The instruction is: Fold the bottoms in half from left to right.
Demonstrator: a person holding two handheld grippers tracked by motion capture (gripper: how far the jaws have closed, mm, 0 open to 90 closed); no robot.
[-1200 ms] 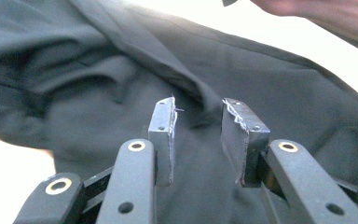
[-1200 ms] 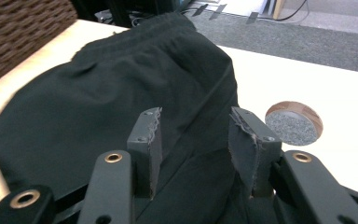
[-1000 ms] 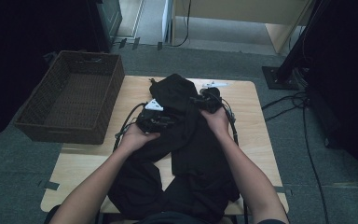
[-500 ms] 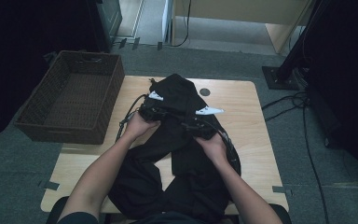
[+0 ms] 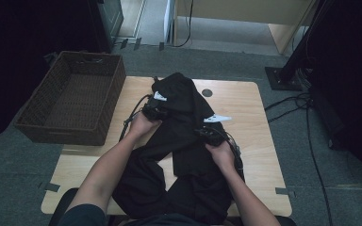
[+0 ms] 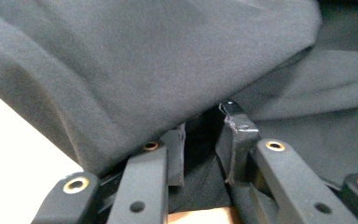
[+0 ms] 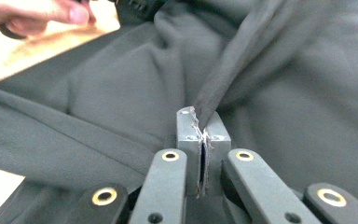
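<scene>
- Garment [image 5: 179, 141]: black, soft cloth, lying crumpled across the middle of the table [image 5: 250, 101] from the far half to the near edge; its far end is folded into a heap. Seen close in the left gripper view [image 6: 144, 60] and the right gripper view [image 7: 121, 93].
- Left gripper [image 5: 152, 113]: at the left side of the garment's far heap, held in the person's left hand [image 5: 143, 126]. In its own view [image 6: 204, 135] the jaws stand a little apart and have just been closing; a fold of cloth drapes over the left jaw and dark cloth lies in the gap. Whether the pads press on it cannot be told.
- Right gripper [image 5: 211, 135]: on the garment's right side, nearer the person, in the right hand [image 5: 224, 155]. In its own view [image 7: 203, 122] the jaws are pressed together, pinching a thin ridge of cloth that rises from their tips.
- Basket [image 5: 73, 101]: brown wicker, at the table's left, apart from the garment.
- White tag [image 5: 218, 118]: on the table, just right of the garment.
</scene>
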